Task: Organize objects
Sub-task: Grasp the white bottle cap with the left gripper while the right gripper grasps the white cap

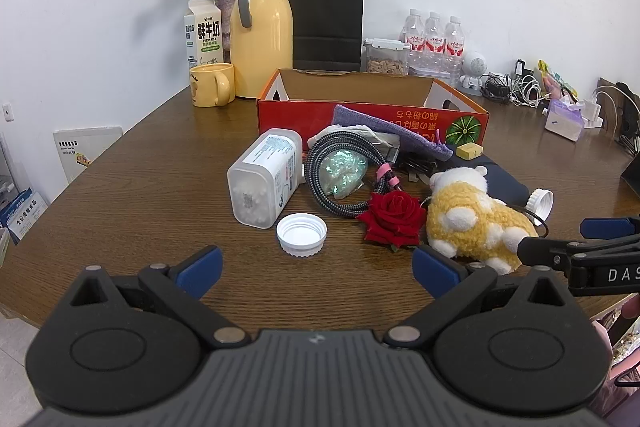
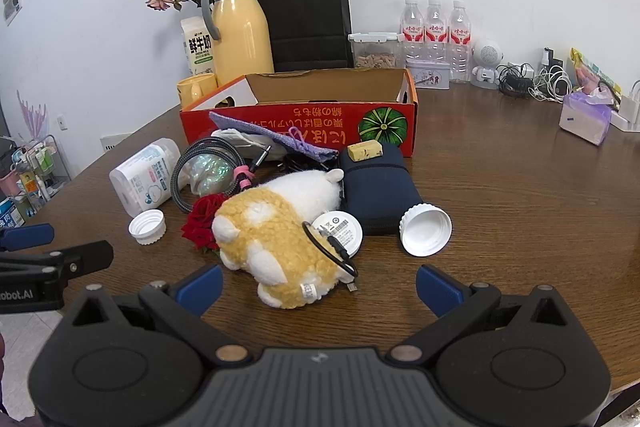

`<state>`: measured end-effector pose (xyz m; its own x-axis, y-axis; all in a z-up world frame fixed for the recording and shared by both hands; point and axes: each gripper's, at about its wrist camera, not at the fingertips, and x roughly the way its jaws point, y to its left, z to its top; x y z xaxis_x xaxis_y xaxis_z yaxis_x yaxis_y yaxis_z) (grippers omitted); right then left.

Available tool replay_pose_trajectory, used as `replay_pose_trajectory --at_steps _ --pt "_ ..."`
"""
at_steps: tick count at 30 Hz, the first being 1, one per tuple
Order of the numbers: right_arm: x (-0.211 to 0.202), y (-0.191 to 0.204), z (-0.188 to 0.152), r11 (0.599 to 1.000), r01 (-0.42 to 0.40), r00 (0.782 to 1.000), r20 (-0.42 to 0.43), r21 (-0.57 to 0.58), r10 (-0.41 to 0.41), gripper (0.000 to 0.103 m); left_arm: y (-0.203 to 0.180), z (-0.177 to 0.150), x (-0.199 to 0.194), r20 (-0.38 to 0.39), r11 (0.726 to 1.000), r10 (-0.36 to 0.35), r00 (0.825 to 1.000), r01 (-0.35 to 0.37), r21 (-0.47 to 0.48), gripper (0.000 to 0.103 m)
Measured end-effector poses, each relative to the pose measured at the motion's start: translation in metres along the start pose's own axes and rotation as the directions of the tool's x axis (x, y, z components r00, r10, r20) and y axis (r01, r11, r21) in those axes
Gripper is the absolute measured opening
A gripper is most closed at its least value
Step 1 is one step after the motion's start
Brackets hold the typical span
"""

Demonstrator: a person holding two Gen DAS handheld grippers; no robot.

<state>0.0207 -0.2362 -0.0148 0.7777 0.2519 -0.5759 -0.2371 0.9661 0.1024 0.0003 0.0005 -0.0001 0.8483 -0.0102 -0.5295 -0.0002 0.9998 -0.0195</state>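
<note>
Both grippers hovered low over the near edge of the wooden table (image 1: pixel 120 195), empty. The left gripper (image 1: pixel 316 267) had its blue pads spread wide with nothing between them; the right gripper (image 2: pixel 318 285) was spread just as wide, also holding nothing.

The clutter sat mid-table in front of a red cardboard box (image 1: pixel 372 115) — open top, inside looked empty from the right wrist view. Items in the pile: a clear cotton-swab jar (image 1: pixel 266 177) on its side, a white cap (image 1: pixel 302 235) mouth up just in front of it, a coiled braided cable (image 1: pixel 340 171) around a shiny iridescent piece, and a red rose (image 1: pixel 394 217) touching a yellow-and-white plush toy (image 2: pixel 276 227). A thin black cable and a round white puck (image 2: pixel 340 233) lay against the plush. A navy pouch (image 2: pixel 376 187) sat beside it with a yellow block (image 2: pixel 364 151) on top, and a second white cap (image 2: pixel 426 229) lay tipped against the pouch. A purple cloth (image 1: pixel 384 133) leaned on the box front.

Behind the box — a yellow thermos (image 1: pixel 262 27), mug (image 1: pixel 212 85), milk carton (image 1: pixel 204 35), and black paper bag (image 1: pixel 328 15).
</note>
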Motion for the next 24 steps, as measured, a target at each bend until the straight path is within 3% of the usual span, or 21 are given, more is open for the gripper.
replay_pose_trajectory --at_steps 10,19,24 --pt "0.002 -0.006 0.000 1.000 0.009 1.000 0.005 0.006 -0.009 0.103 -0.004 -0.001 0.000 -0.008 1.000 0.004 1.000 -0.004 0.002 0.103" --pt "0.008 -0.029 0.006 1.000 0.024 0.999 0.037 0.013 -0.025 0.103 -0.003 0.007 0.022 -0.024 1.000 0.002 1.000 -0.002 0.002 0.103" --pt "0.017 -0.049 0.010 0.999 0.035 0.998 0.057 0.018 -0.036 0.103 -0.001 0.012 0.043 -0.046 0.999 0.037 0.998 -0.038 -0.019 0.103"
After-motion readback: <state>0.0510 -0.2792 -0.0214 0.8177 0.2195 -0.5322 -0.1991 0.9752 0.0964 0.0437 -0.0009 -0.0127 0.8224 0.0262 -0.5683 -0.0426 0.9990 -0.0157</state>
